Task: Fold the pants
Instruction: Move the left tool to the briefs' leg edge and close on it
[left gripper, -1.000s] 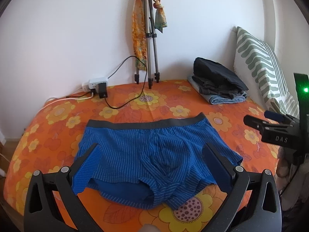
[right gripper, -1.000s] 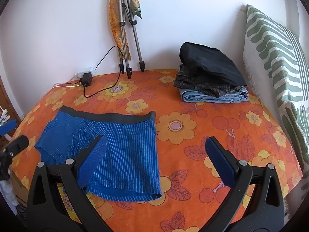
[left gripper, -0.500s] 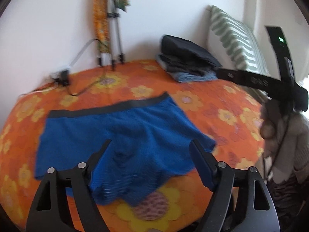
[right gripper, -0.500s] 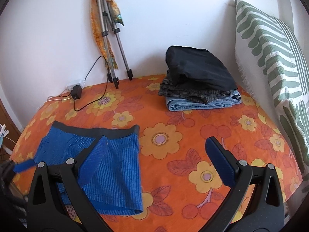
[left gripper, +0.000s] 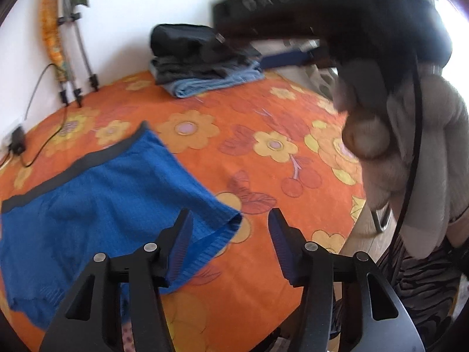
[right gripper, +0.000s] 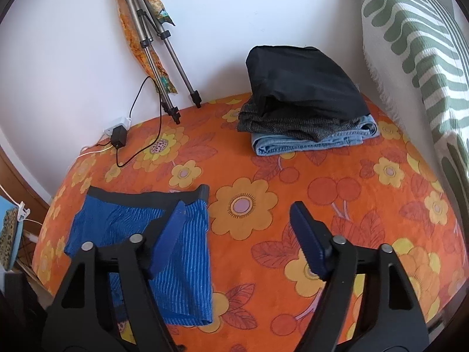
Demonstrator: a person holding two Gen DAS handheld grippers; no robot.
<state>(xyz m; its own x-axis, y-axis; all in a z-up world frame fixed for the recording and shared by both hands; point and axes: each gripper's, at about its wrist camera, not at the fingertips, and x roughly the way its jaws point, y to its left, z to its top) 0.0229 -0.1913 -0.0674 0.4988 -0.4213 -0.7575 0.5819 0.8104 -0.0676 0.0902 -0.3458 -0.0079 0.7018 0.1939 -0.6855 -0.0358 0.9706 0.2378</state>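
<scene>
Blue striped shorts with a dark waistband lie flat on the orange flowered bed cover. In the right wrist view the shorts lie at the lower left. My left gripper is open and empty, hovering above the shorts' right leg hem. My right gripper is open and empty, above the shorts' right edge near the waistband corner. In the left wrist view the right gripper's body and the hand holding it fill the upper right, blurred.
A stack of folded clothes, black on top of denim, sits at the back. A tripod with a scarf leans on the wall. A charger and cable lie at the back left. A green patterned pillow stands at the right.
Both grippers have swung to the right and moved closer to the bed. The shorts now sit further left in both views. The right gripper's body has moved across the left wrist view.
</scene>
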